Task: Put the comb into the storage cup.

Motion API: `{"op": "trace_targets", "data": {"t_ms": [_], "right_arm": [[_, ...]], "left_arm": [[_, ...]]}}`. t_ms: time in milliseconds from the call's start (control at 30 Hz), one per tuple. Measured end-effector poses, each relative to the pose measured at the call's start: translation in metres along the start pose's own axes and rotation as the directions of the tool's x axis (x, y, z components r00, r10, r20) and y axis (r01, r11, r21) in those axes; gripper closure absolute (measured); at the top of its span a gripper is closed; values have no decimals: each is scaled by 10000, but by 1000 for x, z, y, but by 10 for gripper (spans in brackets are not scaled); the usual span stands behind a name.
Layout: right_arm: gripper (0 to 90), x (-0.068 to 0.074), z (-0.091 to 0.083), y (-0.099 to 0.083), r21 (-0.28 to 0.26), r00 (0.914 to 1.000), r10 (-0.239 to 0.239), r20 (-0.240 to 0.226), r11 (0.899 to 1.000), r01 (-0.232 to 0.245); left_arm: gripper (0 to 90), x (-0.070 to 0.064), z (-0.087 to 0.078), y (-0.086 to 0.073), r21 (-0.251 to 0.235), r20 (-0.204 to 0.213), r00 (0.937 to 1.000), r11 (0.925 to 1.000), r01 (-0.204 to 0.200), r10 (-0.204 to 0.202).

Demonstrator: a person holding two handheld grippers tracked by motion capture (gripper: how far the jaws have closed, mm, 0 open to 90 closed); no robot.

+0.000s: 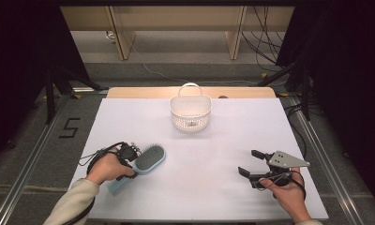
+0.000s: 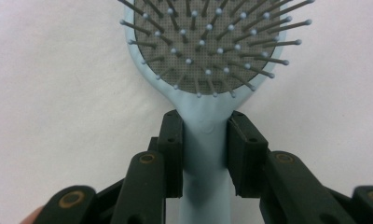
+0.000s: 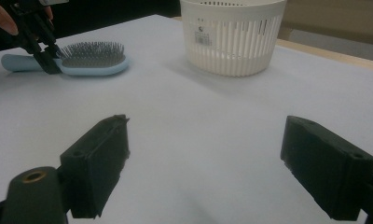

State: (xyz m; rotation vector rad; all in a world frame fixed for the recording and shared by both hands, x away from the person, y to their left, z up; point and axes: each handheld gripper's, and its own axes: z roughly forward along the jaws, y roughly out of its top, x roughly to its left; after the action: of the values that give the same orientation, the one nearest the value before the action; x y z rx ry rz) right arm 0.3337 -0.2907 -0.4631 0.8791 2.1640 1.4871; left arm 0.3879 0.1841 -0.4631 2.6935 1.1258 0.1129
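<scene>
Fingers (image 2: 173, 149) of your left gripper (image 2: 204, 140) are clenched on the neck of the pale blue hairbrush (image 2: 205, 70), one pad on each side of the handle just below the bristle pad. That spot makes sense: the handle is narrow there, so the jaws can bite it squarely, and the wide head in front keeps it from sliding forward out of the grip. In the high view the hairbrush (image 1: 146, 161) lies flat on the white table (image 1: 213, 140), bristles up, at about 8 o'clock from the table's middle, its head pointing toward 1 o'clock. Whether it has left the surface yet, you cannot tell from these views.

Your right gripper (image 1: 250, 162) rests released at about 4 o'clock, its jaws spread wide with nothing between them, well apart from the brush. It looks parked out of the way.

At 12 o'clock, near the far edge, stands the white slotted basket (image 1: 191, 112) with its handle upright, open side up. It seems the likely place for the hairbrush, and the path from your left gripper to it is unobstructed.
</scene>
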Motion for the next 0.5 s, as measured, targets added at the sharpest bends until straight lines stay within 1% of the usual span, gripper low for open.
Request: {"op": "trace_targets", "data": {"t_ms": [400,500], "right_arm": [[159,0,0,0,-11,10000,-16,-1,10000,16],[159,0,0,0,0,10000,9,20,10000,-9]], "left_arm": [[700,-3,0,0,16,-221,9997,10000,69,-69],[700,-3,0,0,11,-218,9997,10000,71,-71]]}}
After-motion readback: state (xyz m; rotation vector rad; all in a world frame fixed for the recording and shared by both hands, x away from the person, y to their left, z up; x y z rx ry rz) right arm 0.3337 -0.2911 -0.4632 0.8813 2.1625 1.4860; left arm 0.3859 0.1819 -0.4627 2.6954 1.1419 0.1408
